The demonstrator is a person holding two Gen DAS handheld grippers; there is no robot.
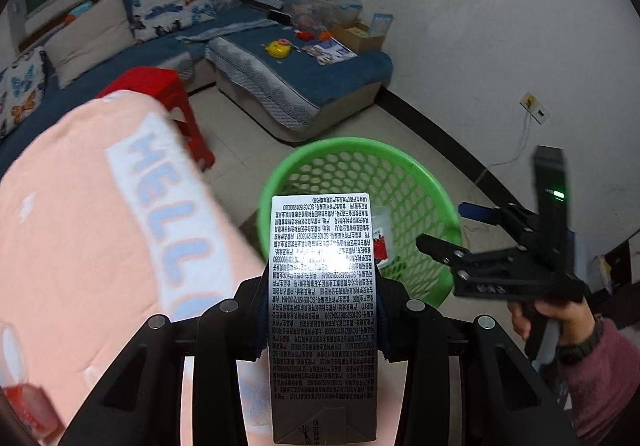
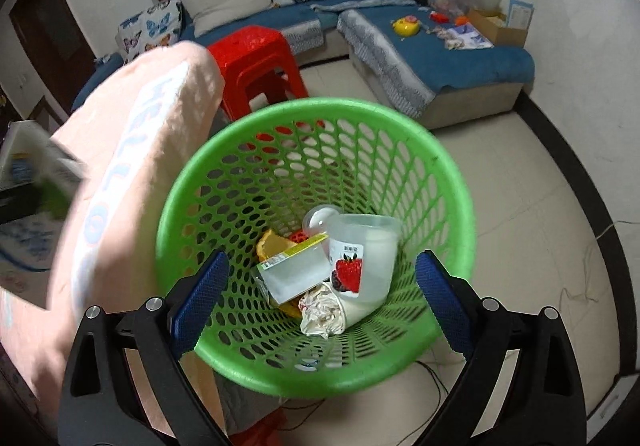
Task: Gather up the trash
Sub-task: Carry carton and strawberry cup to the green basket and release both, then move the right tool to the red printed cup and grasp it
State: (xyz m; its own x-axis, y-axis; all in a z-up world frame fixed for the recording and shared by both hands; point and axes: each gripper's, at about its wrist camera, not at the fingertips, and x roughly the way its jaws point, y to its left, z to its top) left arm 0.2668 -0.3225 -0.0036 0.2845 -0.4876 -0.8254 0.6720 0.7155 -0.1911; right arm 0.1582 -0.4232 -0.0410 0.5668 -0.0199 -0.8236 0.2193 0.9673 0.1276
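My left gripper (image 1: 323,322) is shut on a carton (image 1: 323,310) with small black print on a silver side, held upright over the pink cloth, short of the green basket (image 1: 420,182). My right gripper (image 2: 320,294) is open and empty, right above the green basket (image 2: 188,214); it also shows in the left wrist view (image 1: 440,226), held in a hand. In the basket lie a strawberry yoghurt cup (image 2: 360,258), a clear plastic box (image 2: 296,270), crumpled paper (image 2: 320,310) and a yellow scrap (image 2: 272,244).
A pink cloth with "HELLO" on it (image 1: 100,226) covers the surface to the left of the basket. A red plastic stool (image 2: 256,62) stands behind the basket. A blue sofa (image 2: 460,54) with toys runs along the wall. A cable (image 1: 516,150) hangs from a wall socket.
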